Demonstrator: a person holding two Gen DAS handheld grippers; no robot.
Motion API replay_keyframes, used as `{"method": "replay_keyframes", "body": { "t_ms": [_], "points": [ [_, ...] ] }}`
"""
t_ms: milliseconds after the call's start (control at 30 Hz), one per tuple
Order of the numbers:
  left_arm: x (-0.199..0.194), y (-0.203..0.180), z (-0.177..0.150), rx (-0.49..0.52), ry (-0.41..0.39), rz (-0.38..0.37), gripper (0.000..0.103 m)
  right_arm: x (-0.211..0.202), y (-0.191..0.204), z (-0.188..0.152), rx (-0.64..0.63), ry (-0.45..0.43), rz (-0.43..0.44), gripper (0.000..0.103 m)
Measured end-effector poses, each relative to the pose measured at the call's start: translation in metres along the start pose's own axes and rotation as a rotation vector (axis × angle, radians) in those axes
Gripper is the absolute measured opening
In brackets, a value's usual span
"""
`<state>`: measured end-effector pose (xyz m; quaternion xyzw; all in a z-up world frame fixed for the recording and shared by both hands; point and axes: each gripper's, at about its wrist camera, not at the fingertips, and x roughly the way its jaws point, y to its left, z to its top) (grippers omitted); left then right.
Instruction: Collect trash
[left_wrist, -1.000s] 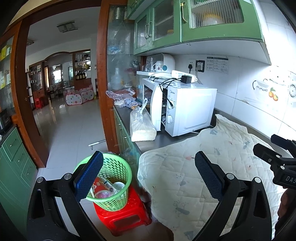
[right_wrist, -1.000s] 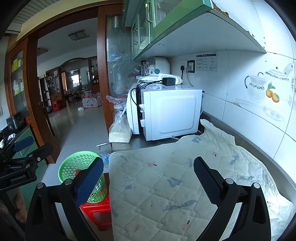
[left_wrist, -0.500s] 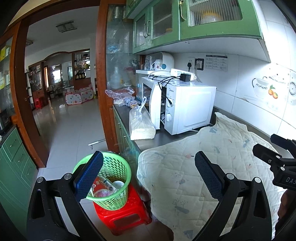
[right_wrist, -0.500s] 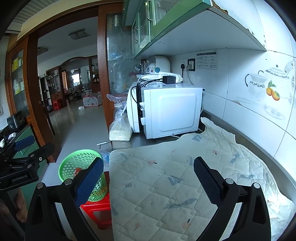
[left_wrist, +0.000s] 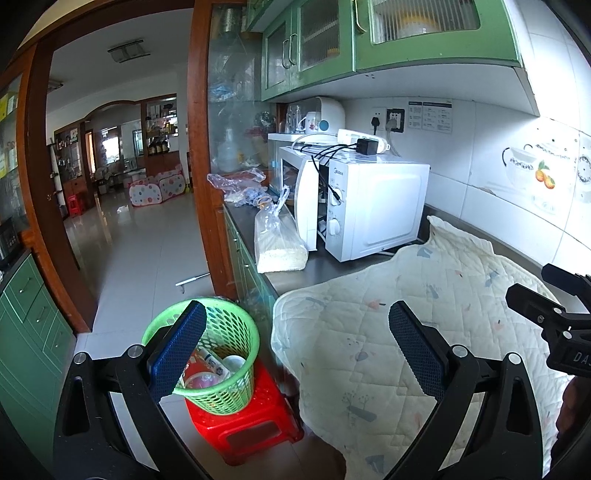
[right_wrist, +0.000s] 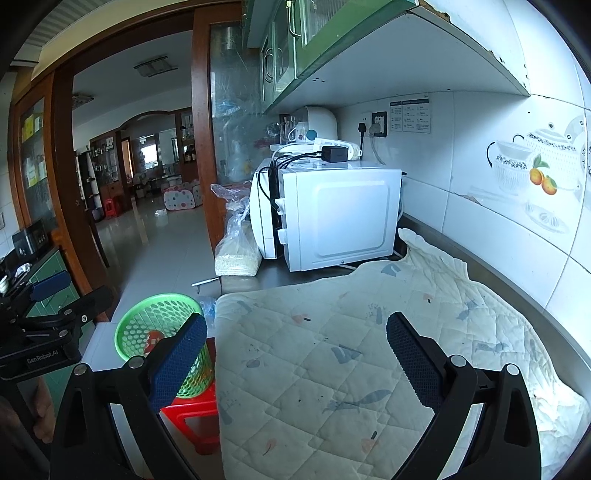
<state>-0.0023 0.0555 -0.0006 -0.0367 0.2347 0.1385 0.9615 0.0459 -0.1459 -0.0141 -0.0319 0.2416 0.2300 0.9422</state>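
Both claws stand spread and carry nothing: the left claw (left_wrist: 295, 349) hangs over the edge of the bench (left_wrist: 295, 275), the right claw (right_wrist: 295, 356) over the quilted cloth (right_wrist: 332, 369) that covers it. The trash I can see lies in the green basket (left_wrist: 236, 395), which stands on a red stool (left_wrist: 243, 428) on the floor, just beside the bench. I see no loose trash on the cloth, so I judge the collecting is nearly done or done. For a good finish I would look slowly along the bench toward the microwave (left_wrist: 373, 206). The plastic bags (left_wrist: 236, 181) behind it are hard to read; trash or food, I cannot tell. The basket's bottom is partly hidden by my left finger.
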Motion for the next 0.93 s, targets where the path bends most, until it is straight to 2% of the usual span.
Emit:
{"method": "replay_keyframes", "body": {
  "t_ms": [933],
  "points": [
    [0.0013,-0.0039,-0.0024,0.004,0.017,-0.026,0.098,0.0015,-0.0010,-0.0016,-0.002,0.006,0.004,0.095]
  ]
}}
